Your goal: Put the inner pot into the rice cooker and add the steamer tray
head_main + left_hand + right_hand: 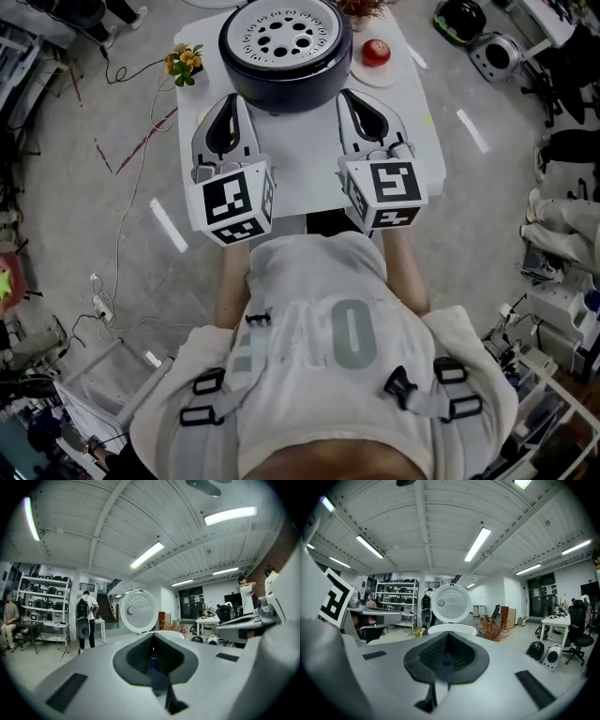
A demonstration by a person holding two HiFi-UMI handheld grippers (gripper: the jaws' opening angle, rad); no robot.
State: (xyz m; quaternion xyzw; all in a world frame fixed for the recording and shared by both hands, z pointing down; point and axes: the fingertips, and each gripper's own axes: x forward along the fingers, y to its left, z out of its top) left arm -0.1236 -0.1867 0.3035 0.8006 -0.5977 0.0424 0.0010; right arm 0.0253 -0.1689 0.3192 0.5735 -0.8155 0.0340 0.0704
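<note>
- The rice cooker (pixel 286 82) stands at the far end of a white table (pixel 300 169), dark-walled, straight ahead of both grippers.
- The steamer tray (pixel 281 37) — a white disc ringed with holes — sits in the cooker's mouth. It covers what is under it, so the inner pot cannot be made out.
- In both gripper views the cooker's lid (pixel 451 603) stands upright and open behind the rim.
- To the left of the cooker is a small bunch of yellow flowers (pixel 185 62). To its right a red fruit (pixel 376 52) lies on a white plate (pixel 394 73). Dried sprigs (pixel 492 630) rise beside the cooker on that side.
- Beyond the table, the left gripper view shows a person with a backpack (pixel 86 616) standing near shelves (pixel 44 597). Cables (pixel 117 234) trail over the floor to the left.
- Only bare table top lies between the two grippers, and each tip comes close to the cooker's wall on its own side.
- The left gripper (pixel 234 101) has its jaws pressed together with nothing between the pads — its own view shows them meeting in a thin line.
- The right gripper (pixel 349 96) is the same, with jaws together and nothing pinched.
- Counted: two grippers, one cooker, one tray, one lid, one plate with one fruit, one bunch of flowers.
</note>
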